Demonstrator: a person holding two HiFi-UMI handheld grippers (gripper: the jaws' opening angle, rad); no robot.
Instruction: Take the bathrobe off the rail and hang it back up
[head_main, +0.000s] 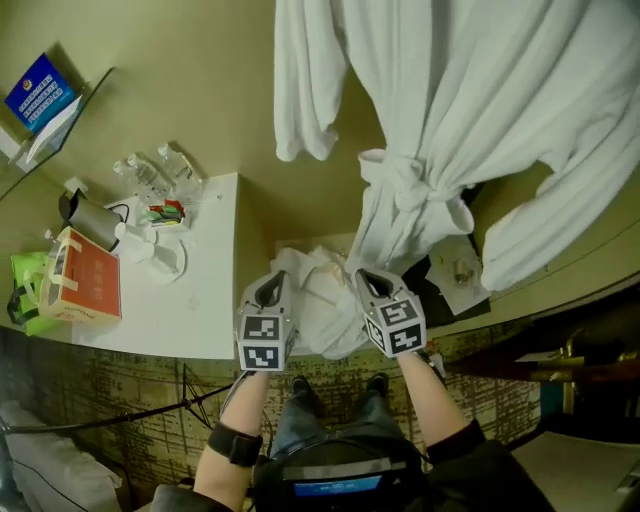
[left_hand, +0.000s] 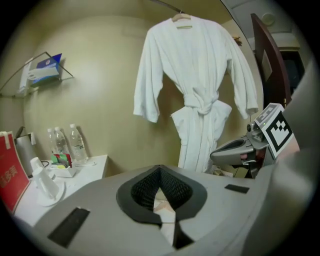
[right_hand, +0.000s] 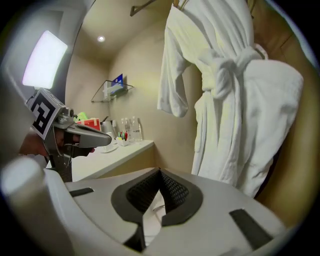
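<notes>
Both hands are up in front of me, the left gripper (head_main: 268, 292) and the right gripper (head_main: 372, 282) side by side, and both are clenched with nothing pinched between the pads. The bathrobe (head_main: 430, 130) is untouched. It hangs against the wall above and just beyond my grippers, its belt knot (head_main: 405, 185) tied at the waist so the front stays closed.

I judge I'm at the very start: the robe is on the rail and I have no hold on it. With the jaws together I can't take anything, so they would need to part before I reach.

From my head view I get the lower half of the robe, sleeves drooping either side, but not what carries it. The left gripper view fills that in. The hanger (left_hand: 181, 17) sits at the collar, right at the top, and the whole robe hangs straight off it. The right gripper view looks up from closer in and catches the rail (right_hand: 145, 7) overhead.

Off to my left is the worktop (head_main: 215, 300), with water bottles (left_hand: 65, 145) at its far edge by the wall and a glass shelf (left_hand: 50, 75) above. All of it is well apart from the robe, so it should swing free.
</notes>
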